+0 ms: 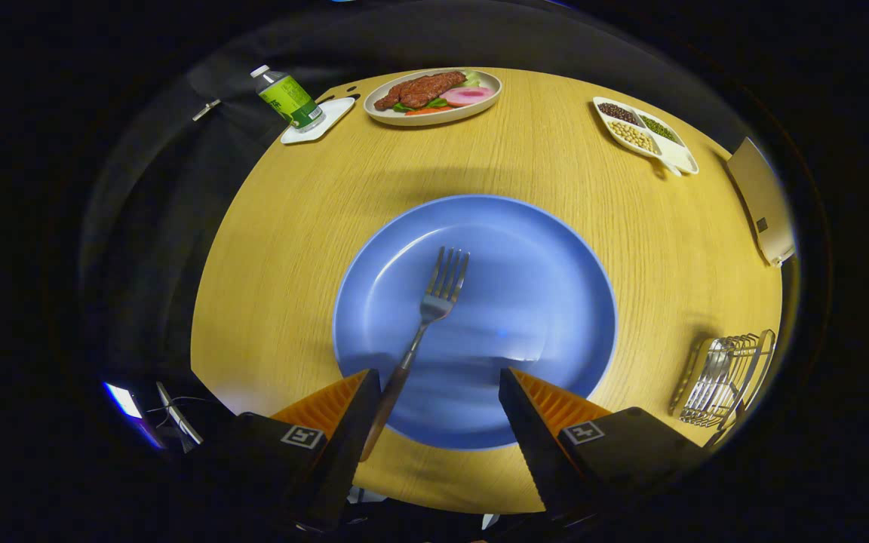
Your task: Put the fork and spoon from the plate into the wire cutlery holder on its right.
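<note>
From the gripper view, the tongs (442, 407) stand spread wide, pinching nothing. A slim silver metal fork with a brownish handle (425, 317) lies on the round blue plate (555, 256), its handle touching the left finger's inner face, tines pointing ahead. It looks light, stiff and slippery; mid-handle seems the best hold. The wire cutlery holder (729, 377) sits well off to the right, with what may be a spoon already inside.

The plate (525, 302) sat at the table's (291, 249) near edge with the fork (427, 317) on it, handle beside the left finger of the open gripper (438, 411). The wire holder (725, 377) stood at the right edge, cutlery inside. Along the far edge lay a bottle (289, 98), a food dish (433, 96) and a divided tray (646, 124).
</note>
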`<state>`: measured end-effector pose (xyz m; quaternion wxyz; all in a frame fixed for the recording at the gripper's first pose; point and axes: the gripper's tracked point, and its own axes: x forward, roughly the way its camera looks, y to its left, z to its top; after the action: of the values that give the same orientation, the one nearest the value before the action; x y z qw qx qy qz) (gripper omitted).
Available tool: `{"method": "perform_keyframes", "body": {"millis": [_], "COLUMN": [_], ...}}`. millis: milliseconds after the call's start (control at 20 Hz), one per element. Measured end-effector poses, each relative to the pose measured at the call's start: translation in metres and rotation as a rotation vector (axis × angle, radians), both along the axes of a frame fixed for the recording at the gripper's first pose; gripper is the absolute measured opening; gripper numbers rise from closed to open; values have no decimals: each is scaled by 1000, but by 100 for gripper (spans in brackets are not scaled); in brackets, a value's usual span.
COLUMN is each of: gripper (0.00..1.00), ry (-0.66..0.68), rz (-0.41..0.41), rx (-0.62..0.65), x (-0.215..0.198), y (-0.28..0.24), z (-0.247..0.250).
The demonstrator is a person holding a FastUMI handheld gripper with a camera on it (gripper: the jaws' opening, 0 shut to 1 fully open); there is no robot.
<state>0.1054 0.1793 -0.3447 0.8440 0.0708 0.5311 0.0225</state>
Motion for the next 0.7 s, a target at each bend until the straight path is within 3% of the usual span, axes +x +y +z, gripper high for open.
{"method": "perform_keyframes", "body": {"millis": [250, 450, 600, 700], "gripper": [81, 50, 18, 18], "ry": [34, 88, 105, 98], "rz": [11, 19, 20, 34], "rx": [9, 34, 38, 79], "x": [-4, -13, -16, -15], "y": [6, 13, 11, 15], "z": [-7, -16, -21, -27]}}
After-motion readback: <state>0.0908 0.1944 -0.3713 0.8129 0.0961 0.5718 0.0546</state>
